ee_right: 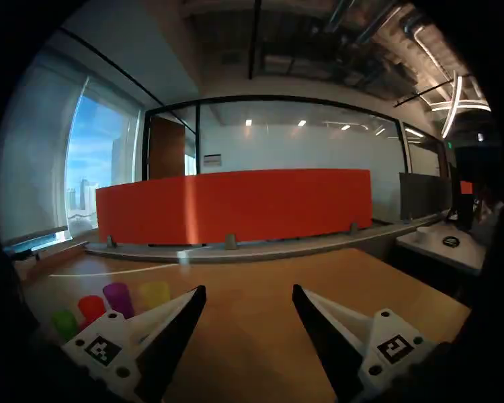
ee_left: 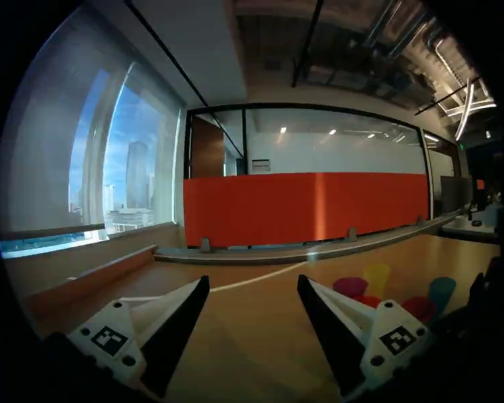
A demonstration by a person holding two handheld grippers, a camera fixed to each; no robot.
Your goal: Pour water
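In the left gripper view my left gripper [ee_left: 252, 282] is open over the wooden table [ee_left: 252, 336], nothing between its fingers. Coloured plastic cups stand to its right: a magenta cup [ee_left: 350, 287], a yellow cup [ee_left: 377, 277], a teal cup [ee_left: 441, 291] and a red cup [ee_left: 418, 308]. In the right gripper view my right gripper [ee_right: 248, 290] is open too, empty. To its left stand a green cup [ee_right: 65, 324], a red cup [ee_right: 91, 307], a purple cup [ee_right: 117, 297] and a yellow cup [ee_right: 154, 293], partly hidden by the left finger [ee_right: 164, 329].
An orange divider panel [ee_left: 306, 207] runs along the table's far edge. A large window [ee_left: 117, 174] is at the left. A second desk [ee_right: 447, 245] with a monitor stands at the right.
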